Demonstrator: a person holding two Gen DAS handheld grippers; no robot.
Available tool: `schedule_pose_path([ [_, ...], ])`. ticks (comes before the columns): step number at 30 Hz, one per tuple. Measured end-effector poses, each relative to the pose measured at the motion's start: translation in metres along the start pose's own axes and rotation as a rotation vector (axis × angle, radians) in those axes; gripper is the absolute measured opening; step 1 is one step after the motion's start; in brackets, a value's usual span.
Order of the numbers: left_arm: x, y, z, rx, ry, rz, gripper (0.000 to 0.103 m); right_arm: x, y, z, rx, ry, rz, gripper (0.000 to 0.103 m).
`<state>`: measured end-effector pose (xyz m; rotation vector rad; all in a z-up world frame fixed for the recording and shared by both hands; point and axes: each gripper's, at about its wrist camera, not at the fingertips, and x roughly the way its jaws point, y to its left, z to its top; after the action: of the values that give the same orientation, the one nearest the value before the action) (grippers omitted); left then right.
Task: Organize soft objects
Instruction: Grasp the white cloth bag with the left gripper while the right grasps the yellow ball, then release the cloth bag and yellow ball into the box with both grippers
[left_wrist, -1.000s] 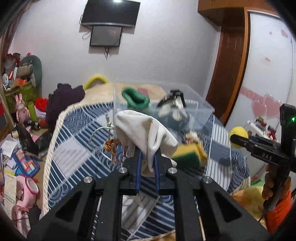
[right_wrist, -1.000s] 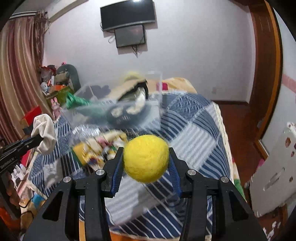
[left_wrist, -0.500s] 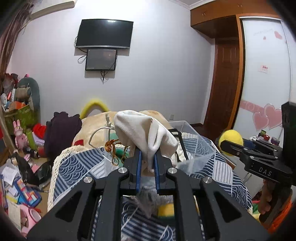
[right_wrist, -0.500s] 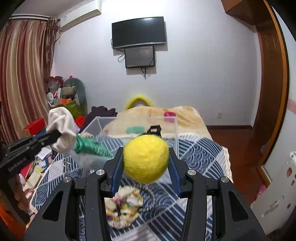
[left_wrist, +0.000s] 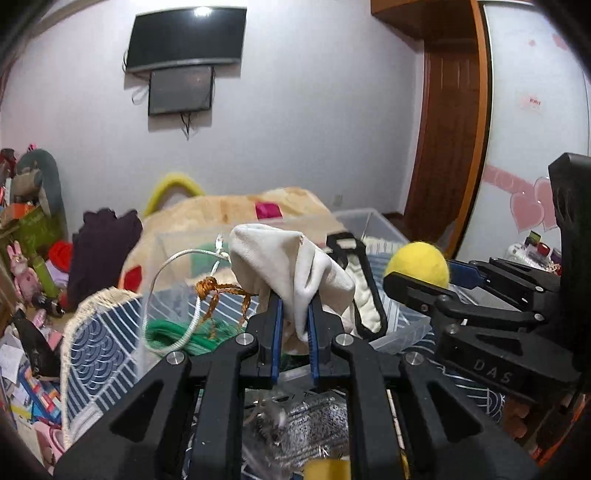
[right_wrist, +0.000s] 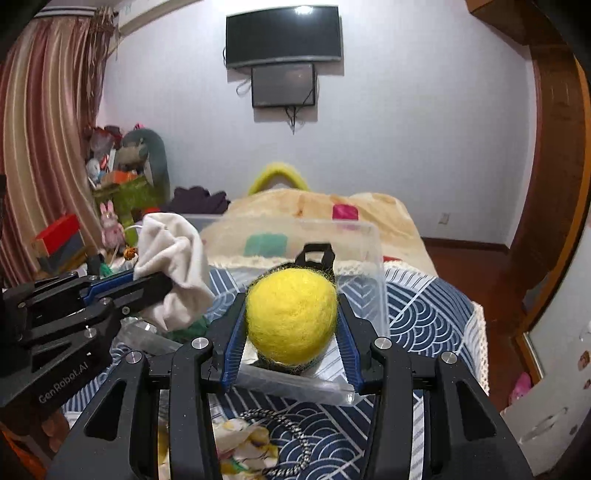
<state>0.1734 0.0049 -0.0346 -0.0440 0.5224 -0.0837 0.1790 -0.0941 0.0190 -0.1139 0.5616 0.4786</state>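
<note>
Running left to right: striped curtains (right_wrist: 40, 122), cluttered shelves, wave-patterned bedspread (right_wrist: 424, 314). Left gripper (left_wrist: 293, 314) pinched a limp cream cloth (left_wrist: 288, 266); right gripper (right_wrist: 291, 325) clamped a fuzzy yellow ball (right_wrist: 291, 314) above the clear plastic bin (right_wrist: 376, 266).

wall: pale lilac plaster wall (right_wrist: 406, 129) ahead | screens: black flat television (right_wrist: 282, 35) high ahead | curtain: striped red curtain (right_wrist: 40, 129) far left | door: brown wooden door (left_wrist: 443, 147) right

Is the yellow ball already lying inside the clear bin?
No, the yellow ball is clamped between the pads of the right hand-held gripper, above the clear bin.
</note>
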Motion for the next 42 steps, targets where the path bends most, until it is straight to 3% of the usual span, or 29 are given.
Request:
schedule_pose_path([
  [7,0.017,-0.001,-0.006,0.005,0.043,0.018,0.012,0.014,-0.004,-0.007,-0.007,0.051,0.003,0.042],
  [9,0.016,-0.004,-0.006,0.015,0.044,0.021,0.016,0.013,-0.002,-0.009,-0.016,0.053,-0.002,0.043],
  [11,0.013,-0.008,-0.006,0.022,0.043,0.022,0.029,0.01,-0.001,-0.009,-0.026,0.049,-0.009,0.054],
  [14,0.007,-0.009,-0.005,0.023,0.029,0.028,0.038,0.003,-0.003,-0.006,-0.03,0.026,-0.036,0.069],
  [15,0.006,-0.008,-0.002,0.02,0.023,0.029,0.041,-0.001,-0.005,-0.005,-0.025,0.021,-0.043,0.071],
  [17,-0.002,-0.004,0.001,-0.002,0.001,0.039,0.056,-0.008,-0.012,-0.004,-0.004,0.01,-0.03,0.075],
  [21,-0.021,0.001,0.005,-0.013,-0.044,0.048,0.068,-0.024,-0.016,-0.002,0.003,-0.026,-0.019,0.079],
  [25,-0.044,0.001,0.001,-0.005,-0.086,0.072,0.099,-0.042,-0.012,-0.004,-0.018,-0.06,-0.014,0.08],
  [26,-0.049,0.001,-0.001,-0.01,-0.094,0.077,0.101,-0.045,-0.01,-0.005,-0.022,-0.063,-0.011,0.08],
  [33,-0.066,0.004,-0.032,-0.044,-0.037,0.054,0.102,-0.055,-0.006,-0.023,-0.001,-0.034,0.013,0.08],
  [42,-0.059,-0.006,-0.072,-0.051,0.075,0.039,0.102,-0.06,-0.002,-0.059,0.009,0.026,0.01,0.08],
])
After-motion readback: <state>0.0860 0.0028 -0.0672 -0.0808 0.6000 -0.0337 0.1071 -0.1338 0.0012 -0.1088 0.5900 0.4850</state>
